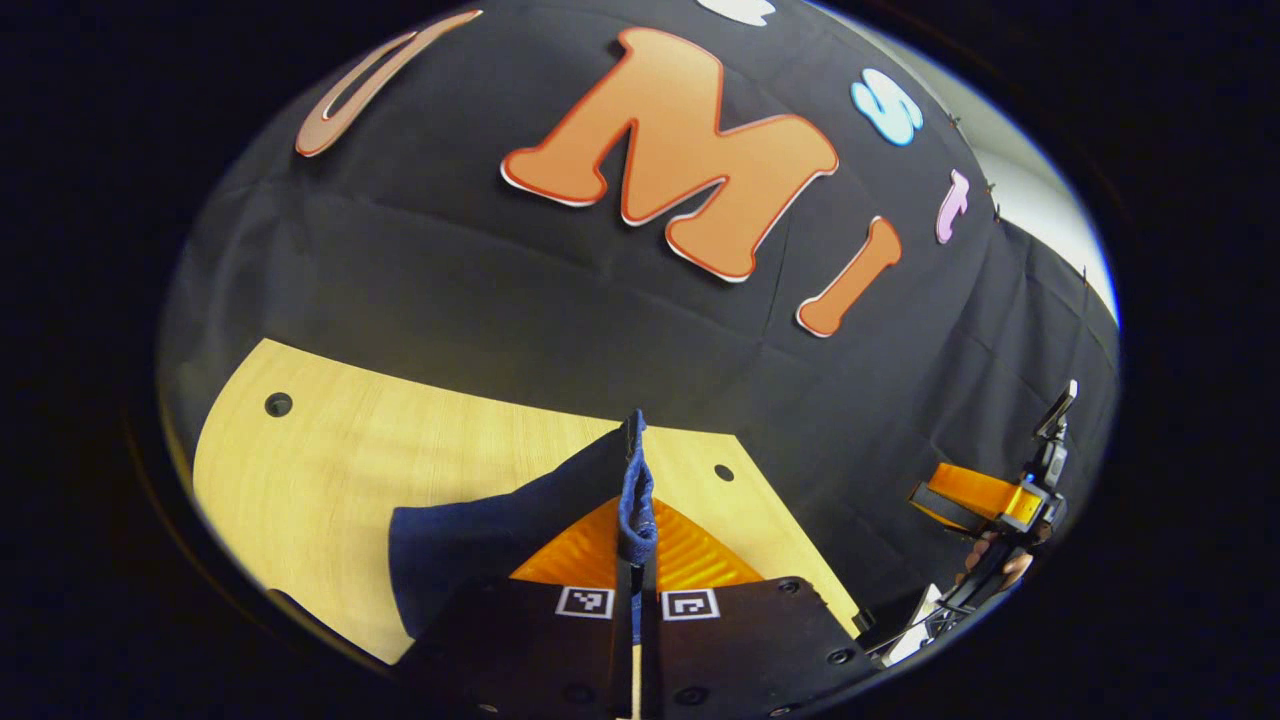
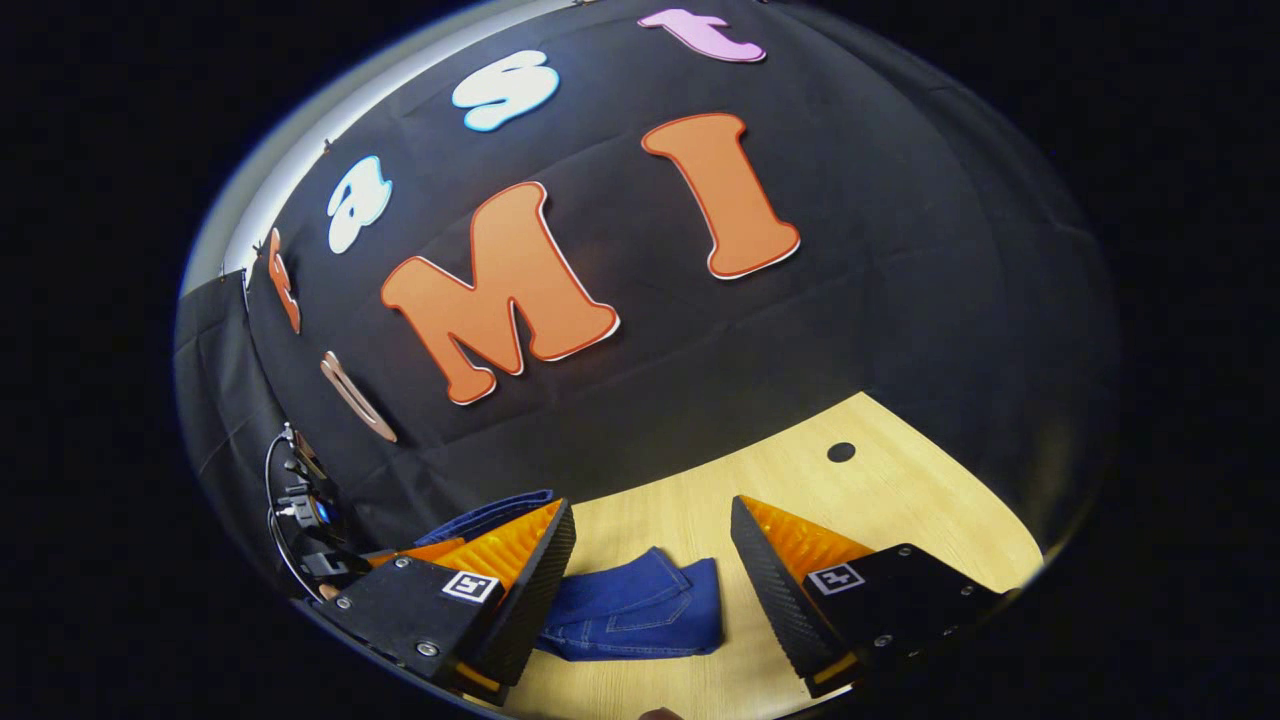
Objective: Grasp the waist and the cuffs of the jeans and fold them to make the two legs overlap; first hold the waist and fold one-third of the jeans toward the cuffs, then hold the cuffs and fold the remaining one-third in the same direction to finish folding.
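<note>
Closest to the lens, the left tool [image 1: 636, 520] was clenched on a raised edge of the jeans [image 1: 480, 535], both fingers pressing the denim, the rest of the cloth draping toward seven o'clock onto the desk [image 1: 330, 460]. Across in the right gripper view, the right tool [image 2: 650, 560] hung released, fingers wide apart above the jeans [image 2: 640, 605], bunched on the desk [image 2: 900, 500] at six o'clock. Denim looked soft yet weighty, likely to sag; a thick hem or waistband seemed the surest hold.

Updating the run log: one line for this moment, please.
left gripper: shut on jeans | right gripper: open, above jeans | jeans: on table, one edge lifted
</note>
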The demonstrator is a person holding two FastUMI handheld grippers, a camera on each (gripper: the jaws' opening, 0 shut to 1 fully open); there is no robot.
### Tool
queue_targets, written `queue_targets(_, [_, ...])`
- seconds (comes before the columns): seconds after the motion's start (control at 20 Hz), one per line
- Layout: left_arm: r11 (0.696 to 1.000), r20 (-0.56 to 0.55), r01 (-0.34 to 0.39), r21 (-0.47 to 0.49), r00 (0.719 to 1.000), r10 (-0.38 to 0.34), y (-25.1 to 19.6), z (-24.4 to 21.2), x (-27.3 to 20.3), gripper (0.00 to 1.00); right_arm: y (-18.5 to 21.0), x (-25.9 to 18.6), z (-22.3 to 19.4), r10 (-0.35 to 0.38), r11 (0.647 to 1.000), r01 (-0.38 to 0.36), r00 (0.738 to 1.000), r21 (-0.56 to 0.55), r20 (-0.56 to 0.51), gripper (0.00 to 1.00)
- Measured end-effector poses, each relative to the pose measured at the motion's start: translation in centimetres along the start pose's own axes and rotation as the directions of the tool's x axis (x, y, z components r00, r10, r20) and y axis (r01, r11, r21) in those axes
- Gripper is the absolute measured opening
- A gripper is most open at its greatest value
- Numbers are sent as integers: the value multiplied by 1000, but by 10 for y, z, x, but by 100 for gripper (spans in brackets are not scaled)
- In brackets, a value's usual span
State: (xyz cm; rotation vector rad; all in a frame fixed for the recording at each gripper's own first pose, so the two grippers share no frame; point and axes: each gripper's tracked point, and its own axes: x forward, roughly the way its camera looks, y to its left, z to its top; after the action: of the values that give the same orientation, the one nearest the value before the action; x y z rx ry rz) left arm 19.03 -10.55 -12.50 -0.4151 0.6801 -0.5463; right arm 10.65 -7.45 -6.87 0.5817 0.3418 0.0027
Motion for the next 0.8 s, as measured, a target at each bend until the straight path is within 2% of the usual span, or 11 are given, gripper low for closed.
queue_targets(0.2, [999, -70, -32, 23, 997, 34, -16, -24, 29, 1, -15, -7, 2, -11, 1000, 11, 1000, 8, 1, 96])
queue_targets(0.25, [999, -106, -27, 34, 994, 31, -24, -36, 33, 3, -17, -7, 2, -10, 1000, 10, 1000, 9, 0, 96])
queue_targets(0.3, [999, -164, 10, 50, 987, -2, -38, -49, 33, 0, -20, -8, 3, -10, 1000, 10, 1000, 10, 1, 96])
queue_targets(0.35, [996, -189, 59, 71, 981, -44, -56, -61, 37, 18, -22, -7, 3, -9, 1000, 9, 1000, 9, -3, 96])
queue_targets(0.5, [972, -185, 87, 217, 982, -47, -77, -69, 46, 71, -24, -7, 5, -10, 1000, 10, 1000, 2, -3, 96])
queue_targets(0.55, [965, -175, 83, 248, 984, -40, -80, -69, 46, 69, -23, -5, 5, -5, 1000, 5, 1000, -6, -1, 96])
queue_targets(0.65, [958, -134, 63, 279, 991, -26, -84, -56, 36, 77, -20, -3, 6, -6, 1000, 6, 1000, -27, 6, 96])
queue_targets(0.7, [955, -107, 43, 294, 994, -12, -84, -47, 28, 90, -16, -3, 9, -8, 999, 9, 1000, -40, 17, 96])
queue_targets(0.8, [946, -35, -10, 325, 999, 22, -77, -26, 15, 89, -7, -2, 15, -3, 997, 7, 999, -83, 49, 96])
